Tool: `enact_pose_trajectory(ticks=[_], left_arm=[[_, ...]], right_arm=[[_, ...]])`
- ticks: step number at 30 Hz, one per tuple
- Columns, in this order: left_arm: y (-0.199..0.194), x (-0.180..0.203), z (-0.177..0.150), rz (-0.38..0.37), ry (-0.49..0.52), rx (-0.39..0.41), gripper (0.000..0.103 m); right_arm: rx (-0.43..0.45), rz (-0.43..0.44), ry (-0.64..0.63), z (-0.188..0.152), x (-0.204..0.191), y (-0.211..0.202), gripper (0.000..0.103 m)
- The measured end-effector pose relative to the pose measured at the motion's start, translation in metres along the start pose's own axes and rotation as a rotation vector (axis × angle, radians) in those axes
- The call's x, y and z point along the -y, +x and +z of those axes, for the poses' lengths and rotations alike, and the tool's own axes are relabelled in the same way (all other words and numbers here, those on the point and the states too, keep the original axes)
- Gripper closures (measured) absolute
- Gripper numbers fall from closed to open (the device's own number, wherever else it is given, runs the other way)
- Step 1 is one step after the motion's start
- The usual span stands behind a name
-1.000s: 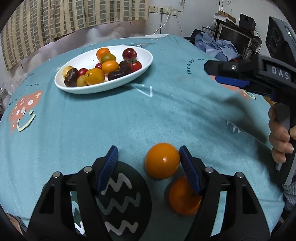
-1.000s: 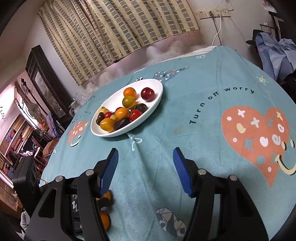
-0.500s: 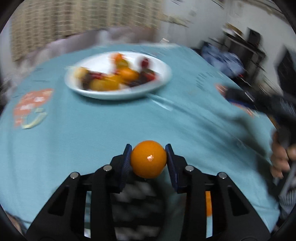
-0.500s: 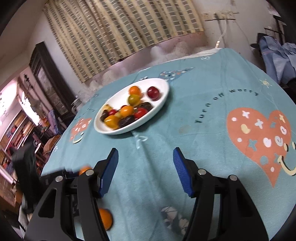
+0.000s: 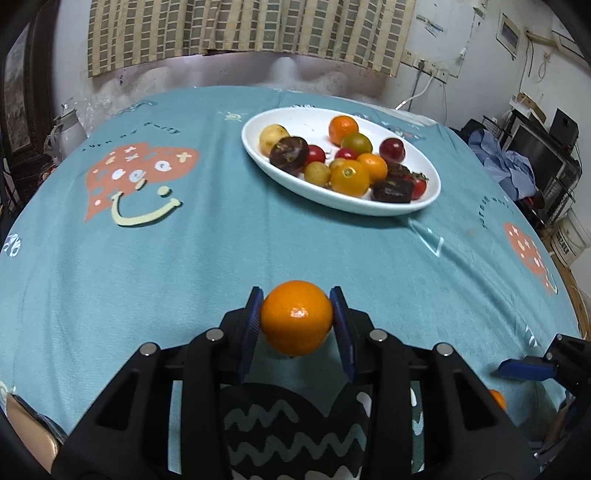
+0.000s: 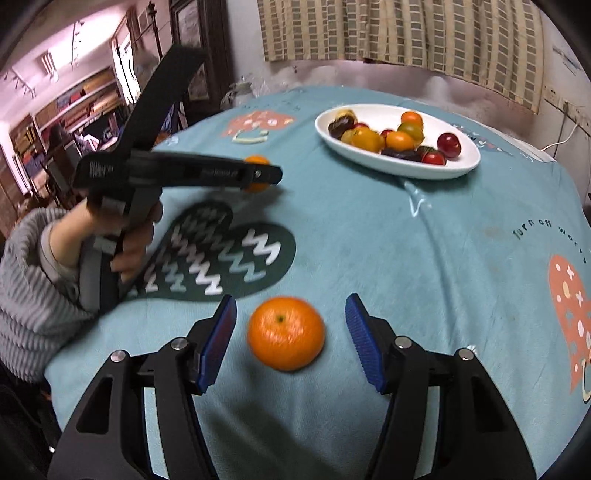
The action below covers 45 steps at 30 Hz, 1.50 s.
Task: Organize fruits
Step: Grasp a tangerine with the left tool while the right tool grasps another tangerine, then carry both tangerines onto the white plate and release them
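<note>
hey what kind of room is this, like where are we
Probably a lived-in home. A table under a teal cartoon-print tablecloth holds a white plate of mixed fruit, with a checked curtain behind and cluttered shelves off to one side.

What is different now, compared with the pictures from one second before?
The left gripper closed its jaws on one orange and lifted it off the cloth. The right gripper swung over the second orange, which lies between its open jaws, untouched. The white plate of fruit stayed as it was.
</note>
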<state>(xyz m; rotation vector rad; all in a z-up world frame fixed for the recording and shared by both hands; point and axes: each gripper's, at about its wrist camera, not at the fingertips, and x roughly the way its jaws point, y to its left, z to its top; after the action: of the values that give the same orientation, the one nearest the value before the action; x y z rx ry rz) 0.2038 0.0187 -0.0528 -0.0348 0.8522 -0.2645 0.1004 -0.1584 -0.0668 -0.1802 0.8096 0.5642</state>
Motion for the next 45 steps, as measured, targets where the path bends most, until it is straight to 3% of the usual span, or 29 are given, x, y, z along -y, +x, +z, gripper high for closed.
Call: enact_pose_trajectory(ticks=[4, 7, 11, 18, 21, 27, 33, 37, 39, 40, 41, 45], left_arm=[[0.005, 0.003, -0.005, 0.016, 0.019, -0.024, 0.065], [0.011, 0.006, -0.007, 0.032, 0.035, -0.041, 0.065], [0.016, 0.012, -0.010, 0.060, 0.075, -0.046, 0.065], [-0.007, 0.018, 0.000, 0.021, 0.073, 0.041, 0.065], [-0.013, 0.024, 0.024, 0.005, 0.079, 0.065, 0.065], [0.002, 0.029, 0.094, 0.005, 0.074, 0.092, 0.065], [0.061, 0.025, 0.146, 0.020, 0.048, 0.043, 0.065], [0.096, 0.021, 0.161, 0.025, 0.031, 0.014, 0.065], [0.106, 0.021, 0.164, 0.034, 0.026, 0.023, 0.061], [0.107, 0.021, 0.165, 0.045, 0.026, 0.037, 0.046], [0.106, 0.022, 0.167, 0.053, 0.027, 0.051, 0.037], [0.082, 0.023, 0.158, 0.060, 0.050, 0.084, 0.037]], right_arm=[[-0.042, -0.028, -0.030, -0.007, -0.012, 0.014, 0.041], [-0.050, -0.019, -0.032, -0.010, -0.013, 0.018, 0.055], [-0.039, -0.009, -0.036, -0.009, -0.014, 0.018, 0.058], [0.085, -0.019, 0.085, 0.002, 0.013, -0.004, 0.059], [0.126, -0.066, 0.148, 0.023, 0.036, -0.010, 0.059], [0.220, -0.169, 0.232, 0.099, 0.082, -0.006, 0.059], [0.206, -0.204, 0.265, 0.135, 0.116, 0.040, 0.059], [0.174, -0.226, 0.255, 0.145, 0.131, 0.074, 0.059], [0.172, -0.222, 0.251, 0.146, 0.135, 0.084, 0.058], [0.166, -0.223, 0.249, 0.146, 0.136, 0.086, 0.052], [0.178, -0.234, 0.248, 0.146, 0.136, 0.083, 0.043], [0.275, -0.246, 0.240, 0.146, 0.126, 0.048, 0.041]])
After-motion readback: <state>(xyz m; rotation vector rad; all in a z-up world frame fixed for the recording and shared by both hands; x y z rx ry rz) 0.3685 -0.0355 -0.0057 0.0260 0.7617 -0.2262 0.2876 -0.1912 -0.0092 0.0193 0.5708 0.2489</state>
